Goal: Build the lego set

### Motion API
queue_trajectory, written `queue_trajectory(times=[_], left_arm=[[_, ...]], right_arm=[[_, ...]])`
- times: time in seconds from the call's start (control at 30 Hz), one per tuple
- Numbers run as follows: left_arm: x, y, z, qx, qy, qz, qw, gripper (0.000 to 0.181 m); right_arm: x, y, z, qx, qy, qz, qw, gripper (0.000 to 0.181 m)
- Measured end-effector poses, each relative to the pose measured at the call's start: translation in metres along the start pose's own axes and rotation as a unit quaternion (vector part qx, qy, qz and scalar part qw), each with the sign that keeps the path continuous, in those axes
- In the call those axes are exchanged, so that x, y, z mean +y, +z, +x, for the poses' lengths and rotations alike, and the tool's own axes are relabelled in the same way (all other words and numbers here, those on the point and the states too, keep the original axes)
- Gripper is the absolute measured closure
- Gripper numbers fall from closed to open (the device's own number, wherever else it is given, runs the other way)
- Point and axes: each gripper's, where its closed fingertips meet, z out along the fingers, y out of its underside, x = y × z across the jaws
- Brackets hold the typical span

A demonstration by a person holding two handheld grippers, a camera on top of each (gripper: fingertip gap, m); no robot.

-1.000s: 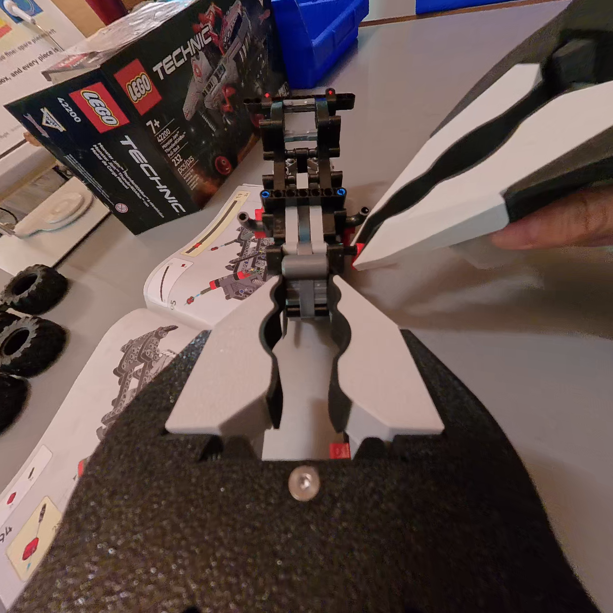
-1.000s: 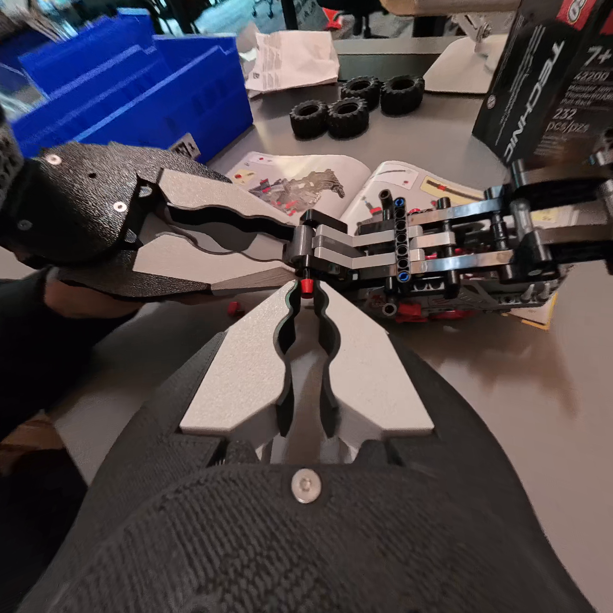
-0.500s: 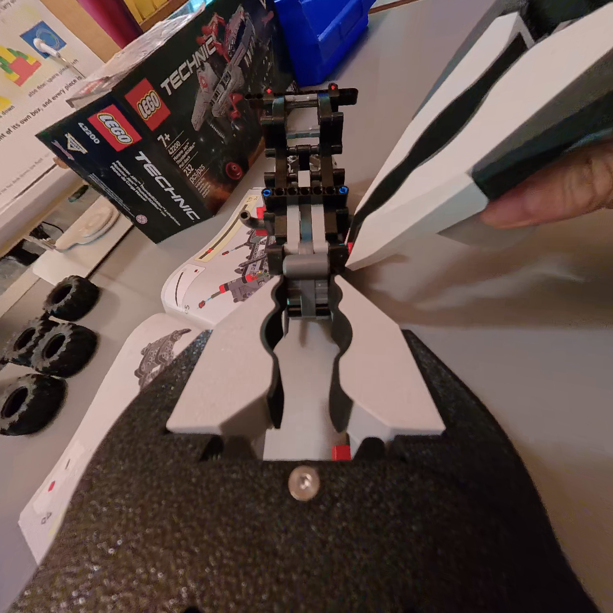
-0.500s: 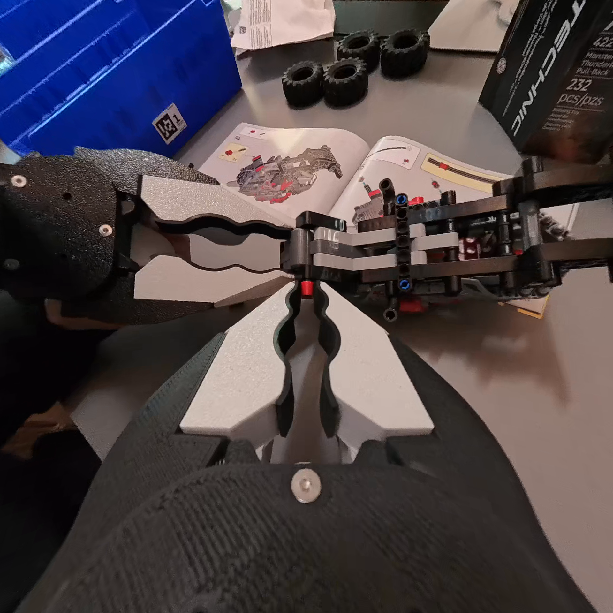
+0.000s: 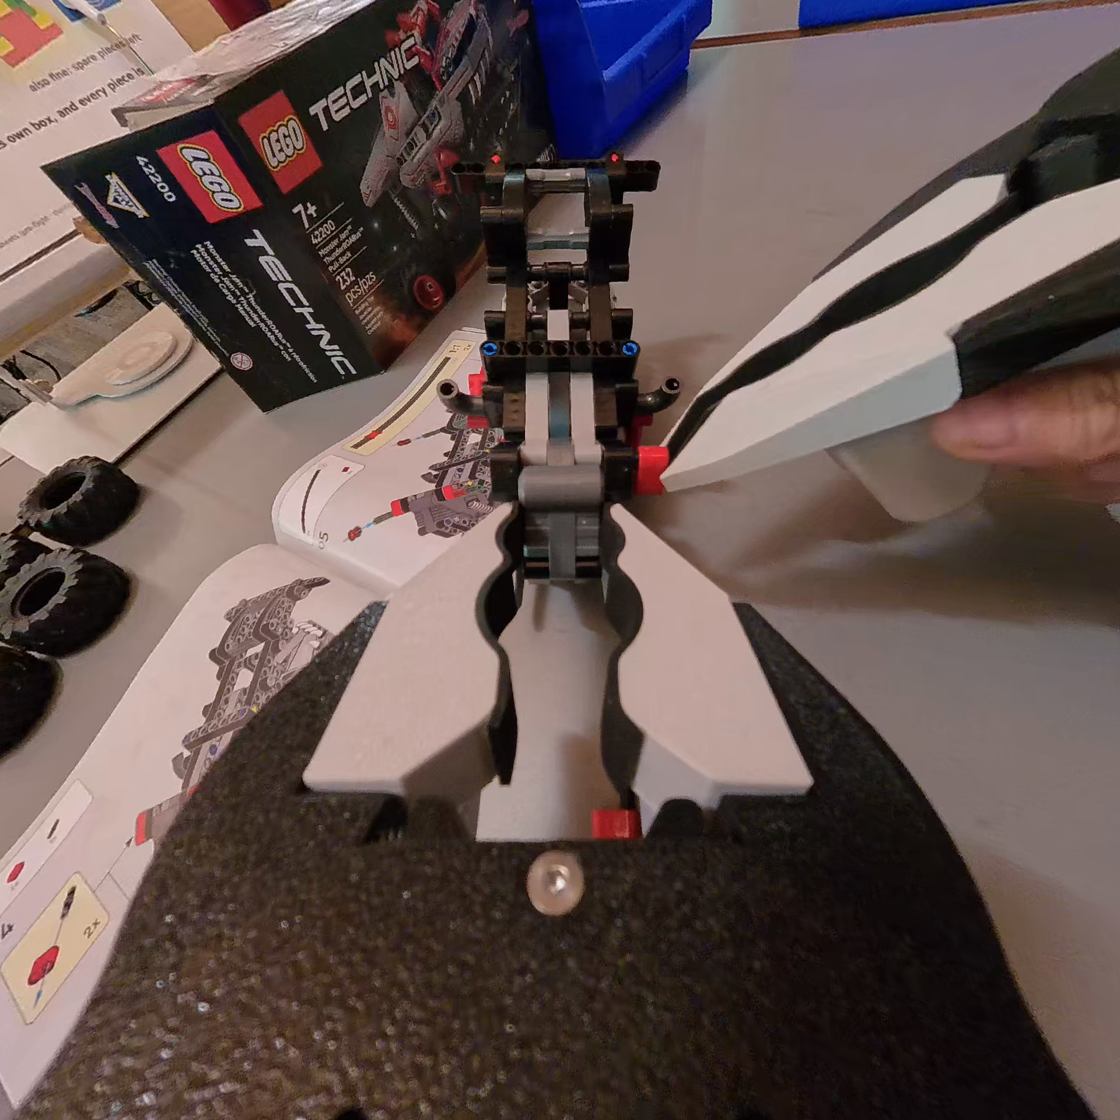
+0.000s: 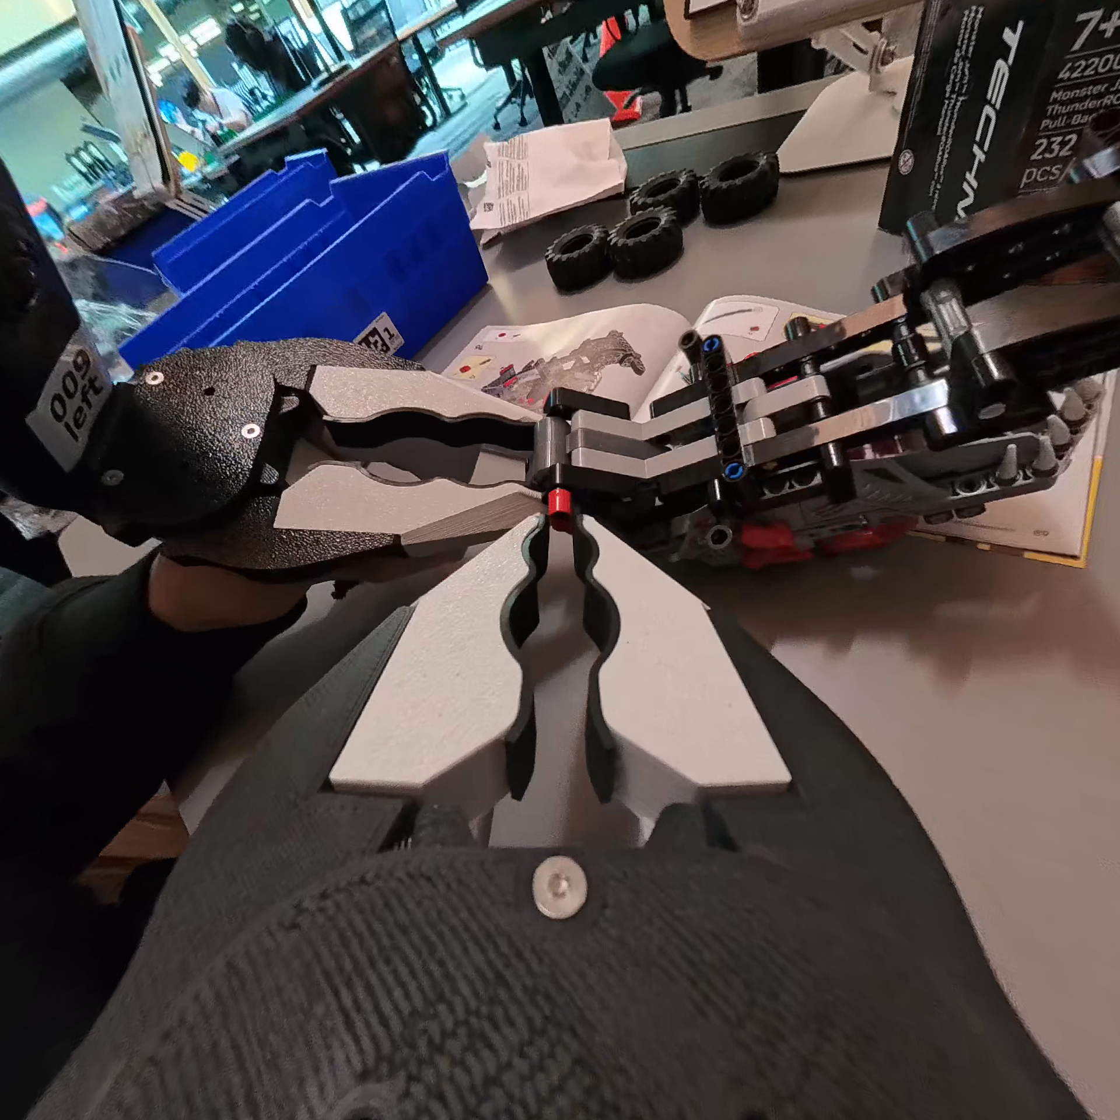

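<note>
1. The lego chassis, black and grey, is held off the grey table; in the left wrist view its long axis runs straight from 6 o'clock to 12 o'clock, near end toward the camera, far crossbar at 12
2. In the right wrist view the same chassis lies lengthwise from centre toward 3 o'clock, rising slightly to the right
3. The left gripper is clamped on the grey near end of the chassis, jaws narrow, the piece seated between the tips
4. The right gripper is nearly closed, pinching a small red pin; the pin meets the chassis side at its near end, at 3 o'clock of the left gripper's tips
5. An open instruction booklet lies under and to 9 o'clock of the chassis
6. The set's box stands at 11 o'clock; loose black tyres lie at 9 o'clock; a blue bin stands behind
</note>
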Motion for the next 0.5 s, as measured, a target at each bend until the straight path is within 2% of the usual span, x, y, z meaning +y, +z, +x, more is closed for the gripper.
queue_trajectory(times=[0.2, 0.5], left_arm=[[0.0007, 0.0, -0.0006, 0.002, -0.007, -0.001, 1.0, 0.159], [0.0008, 0.0, -0.0005, 0.001, -0.006, 0.0, 1.0, 0.159]], right_arm=[[-0.0011, 0.001, -0.0004, -0.015, 0.008, 0.02, 1.0, 0.175], [-0.0047, 0.003, 0.0002, 0.028, -0.068, 0.017, 0.997, 0.175]])
